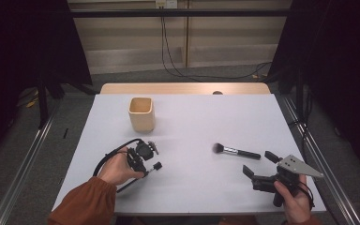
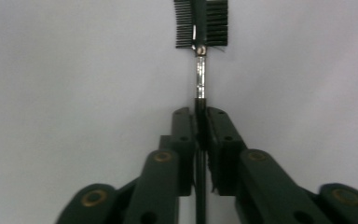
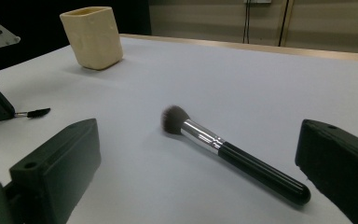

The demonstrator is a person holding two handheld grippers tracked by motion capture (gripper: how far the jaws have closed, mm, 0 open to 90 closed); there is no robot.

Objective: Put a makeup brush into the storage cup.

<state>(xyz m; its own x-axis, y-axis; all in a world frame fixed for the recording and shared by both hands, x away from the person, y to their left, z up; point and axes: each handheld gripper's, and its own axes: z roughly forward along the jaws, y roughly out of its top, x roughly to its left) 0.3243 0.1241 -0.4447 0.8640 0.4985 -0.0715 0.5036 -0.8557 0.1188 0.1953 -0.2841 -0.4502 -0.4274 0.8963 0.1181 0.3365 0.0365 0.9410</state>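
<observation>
On the white table (image 1: 192,122) my left gripper (image 1: 143,164) is shut on the thin handle of a small black comb brush (image 1: 157,165). The left gripper view has both jaws of that gripper (image 2: 201,119) pressed on the handle, with the brush's toothed head (image 2: 201,23) sticking out ahead over the table. A larger makeup brush (image 1: 236,151) with a black handle and silver collar lies to the right. My right gripper (image 1: 260,163) stands open just behind it; in the right gripper view the makeup brush (image 3: 242,161) lies between and ahead of its wide jaws (image 3: 198,135).
A beige square cup (image 1: 141,114) stands upright at the back left of the table, and the cup (image 3: 92,37) rises far left in the right gripper view. Metal rails run along both sides of the table. Cables lie on the floor behind it.
</observation>
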